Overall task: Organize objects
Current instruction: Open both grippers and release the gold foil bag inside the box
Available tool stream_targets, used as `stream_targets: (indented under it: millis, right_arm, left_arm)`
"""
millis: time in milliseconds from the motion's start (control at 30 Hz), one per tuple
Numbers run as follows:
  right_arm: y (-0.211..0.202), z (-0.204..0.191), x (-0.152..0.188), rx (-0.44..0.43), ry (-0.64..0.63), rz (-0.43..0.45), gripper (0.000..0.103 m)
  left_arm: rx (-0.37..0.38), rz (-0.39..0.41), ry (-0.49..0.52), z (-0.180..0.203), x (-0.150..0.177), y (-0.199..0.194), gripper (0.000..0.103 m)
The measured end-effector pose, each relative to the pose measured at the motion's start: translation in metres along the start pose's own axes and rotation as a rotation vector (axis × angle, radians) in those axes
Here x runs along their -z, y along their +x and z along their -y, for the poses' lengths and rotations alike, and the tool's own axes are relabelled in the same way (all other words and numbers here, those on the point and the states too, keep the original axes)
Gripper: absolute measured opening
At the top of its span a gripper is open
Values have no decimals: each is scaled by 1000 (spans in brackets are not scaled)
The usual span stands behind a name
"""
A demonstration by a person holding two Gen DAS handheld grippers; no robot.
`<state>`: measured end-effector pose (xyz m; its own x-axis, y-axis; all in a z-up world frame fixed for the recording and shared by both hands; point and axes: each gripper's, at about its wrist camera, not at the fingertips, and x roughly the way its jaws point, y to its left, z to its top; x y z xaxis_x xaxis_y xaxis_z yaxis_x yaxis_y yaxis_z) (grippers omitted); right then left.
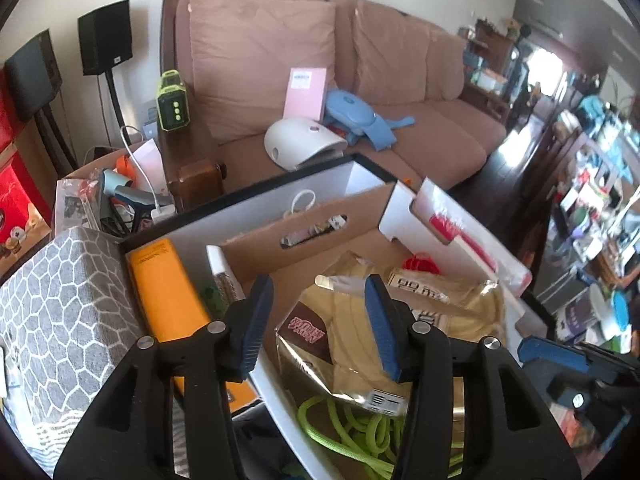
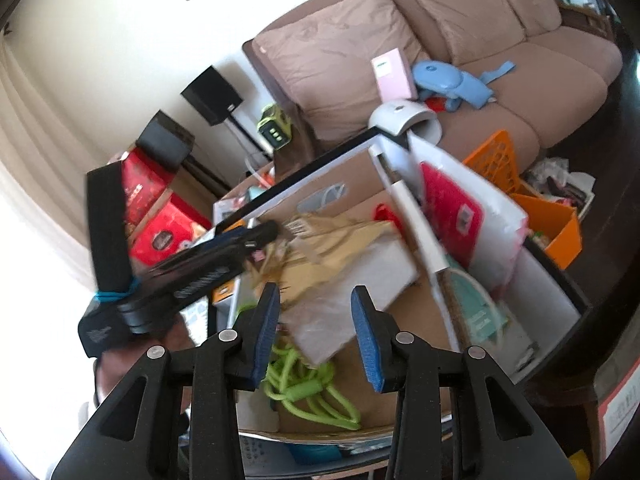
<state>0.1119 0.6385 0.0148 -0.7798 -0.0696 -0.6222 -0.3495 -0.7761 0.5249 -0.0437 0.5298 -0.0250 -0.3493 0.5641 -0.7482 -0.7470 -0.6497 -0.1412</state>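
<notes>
Presently, both pairs of jaws are seen spread and empty: the left gripper is held over the gold foil packet lying in the cardboard box, the right gripper nearby; the packet should be pinched by its flat edge, clear of the green rope

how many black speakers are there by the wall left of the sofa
2. One speaker stands on a stand close beside the sofa arm; the other speaker is further left, above the red boxes. More could be hidden outside the frame.
</notes>
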Motion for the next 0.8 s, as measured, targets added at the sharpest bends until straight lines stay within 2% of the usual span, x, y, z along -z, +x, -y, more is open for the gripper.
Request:
stream_targets:
  millis: [133,233,300,367,467,567,667,800]
  right_arm:
    - [-5,13,-3,43,33,17,35]
    - [-6,20,-4,68,42,17,34]
    - [-6,22,-4,65,47,17,33]
    - [-7,23,-3,71,44,18,33]
    - [-6,22,-2,85,37,16,33]
    - [-5,20,-2,120,25,15,33]
    - [-5,19,-2,143,14,19,33]
    - [-2,18,-2,143,11,16,33]
  left_arm:
    - [20,22,-39,-12,-4,-10,44]
    - [39,10,-21,-9,-2,-15,44]
    - [61,-3,26,0,2,-19,44]
    - [131,-26,93,13,12,-24,44]
    - [186,-37,174,34,28,-31,44]
    - [170,-35,282,61,44,-33,44]
    - [74,-28,361,82,52,-23,44]
    - [52,-33,325,81,51,-14,44]
